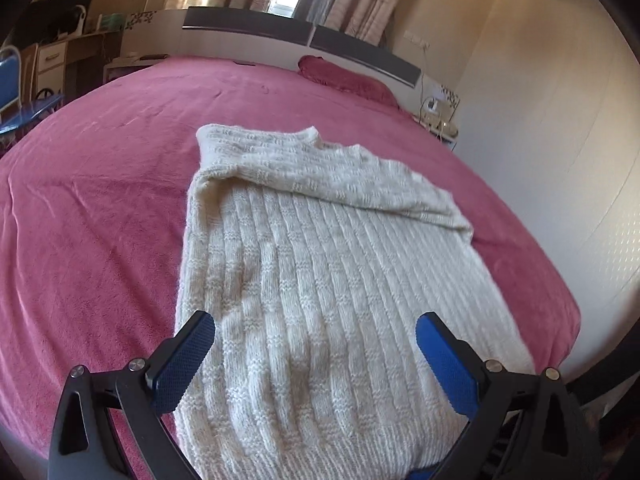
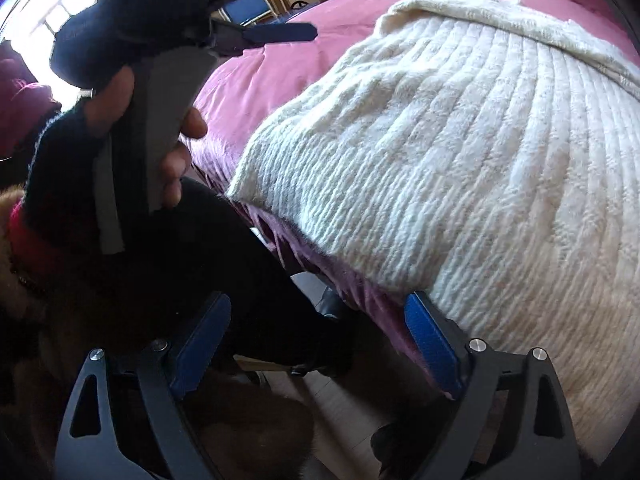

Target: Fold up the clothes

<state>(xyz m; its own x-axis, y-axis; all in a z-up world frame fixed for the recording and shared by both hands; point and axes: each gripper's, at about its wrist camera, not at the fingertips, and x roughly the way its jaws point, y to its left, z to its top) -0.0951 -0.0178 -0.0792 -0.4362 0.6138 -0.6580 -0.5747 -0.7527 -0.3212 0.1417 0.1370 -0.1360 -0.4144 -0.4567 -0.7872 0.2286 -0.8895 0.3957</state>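
A cream ribbed knit sweater (image 1: 320, 264) lies flat on the pink bed (image 1: 100, 208), hem toward me, with one sleeve folded across its upper part. My left gripper (image 1: 316, 344) is open and empty, hovering over the sweater's hem end. In the right wrist view the sweater (image 2: 460, 152) fills the right side, its hem at the bed's near edge. My right gripper (image 2: 320, 328) is open and empty, just off that edge below the hem corner. The left gripper (image 2: 276, 34) and the gloved hand holding it show at upper left.
A pink pillow (image 1: 348, 76) lies by the white and dark headboard (image 1: 280, 36). A nightstand (image 1: 440, 120) stands at the far right by the wall. A blue chair (image 1: 16, 92) and a desk stand at left. The person's dark legs (image 2: 240, 280) stand by the bed edge.
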